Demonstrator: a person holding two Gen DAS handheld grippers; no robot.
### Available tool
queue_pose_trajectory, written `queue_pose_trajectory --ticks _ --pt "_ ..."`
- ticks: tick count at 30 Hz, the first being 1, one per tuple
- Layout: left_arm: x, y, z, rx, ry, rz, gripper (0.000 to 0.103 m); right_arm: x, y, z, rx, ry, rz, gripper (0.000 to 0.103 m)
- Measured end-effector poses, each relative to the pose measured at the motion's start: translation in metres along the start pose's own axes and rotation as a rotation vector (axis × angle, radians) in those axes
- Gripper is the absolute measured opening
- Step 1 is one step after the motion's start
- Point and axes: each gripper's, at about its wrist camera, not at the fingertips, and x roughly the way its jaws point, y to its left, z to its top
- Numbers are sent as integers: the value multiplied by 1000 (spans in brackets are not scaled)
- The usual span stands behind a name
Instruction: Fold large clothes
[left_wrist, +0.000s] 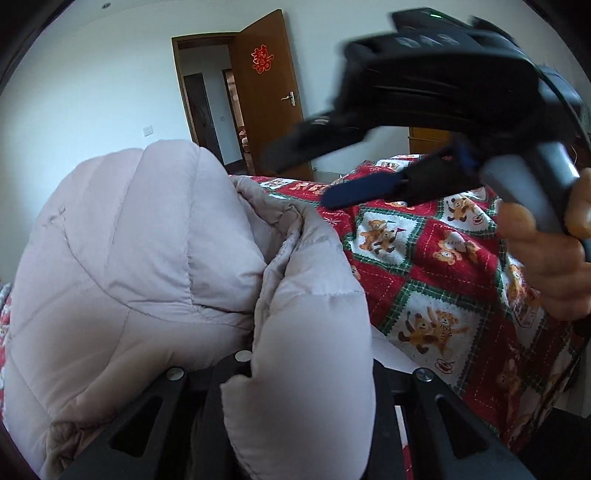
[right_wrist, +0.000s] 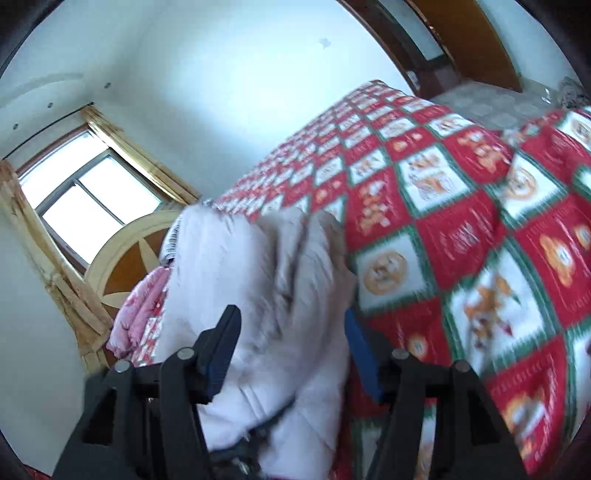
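A pale pinkish-grey puffer jacket (left_wrist: 129, 240) is heaped on the bed, and a thick fold of it fills the lower middle of the left wrist view. My left gripper (left_wrist: 310, 369) is shut on that fold, and the padding hides its fingertips. My right gripper (left_wrist: 295, 181) hovers above the jacket's right edge in a person's hand (left_wrist: 554, 266), its fingers spread and empty. In the blurred right wrist view the jacket (right_wrist: 229, 266) lies between the spread blue pads (right_wrist: 221, 350) of the right gripper (right_wrist: 290, 315), which do not press on it.
A red, green and white teddy-bear quilt (left_wrist: 424, 258) covers the bed (right_wrist: 461, 229). A brown door (left_wrist: 266, 92) stands open behind it. A window (right_wrist: 85, 199), a round wooden headboard (right_wrist: 125, 266) and pink bedding (right_wrist: 136, 317) are at the bed's far end.
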Motion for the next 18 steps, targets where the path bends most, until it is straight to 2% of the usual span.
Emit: queue_pose_trajectory --ticks 1,2,3,9,11,12,14,16,18 --pt "-1 0 -1 0 -2 3 16 13 5 -3 -24 41 4 48" --pt "-1 -1 -2 2 -4 8 17 21 9 -4 -42 68 -37 32" --pt "-1 1 -2 2 -6 12 17 35 10 -8 -64 94 -94 24" --pt "-23 -6 -8 40 49 43 35 64 -3 -32 -16 177 -81 19" --pt "-45 -10 -11 80 34 -3 44 66 0 -37 -36 183 -105 18" --pt "-57 -11 -12 101 25 -30 44 66 1 -38 -45 184 -105 18" --pt "-71 -10 -14 126 67 -22 44 67 -1 -39 -38 205 -57 18" --pt "-84 7 -17 51 68 -64 44 70 2 -43 -42 224 -13 18" --pt "-89 31 -18 -68 63 -138 44 73 7 -48 -61 225 14 18"
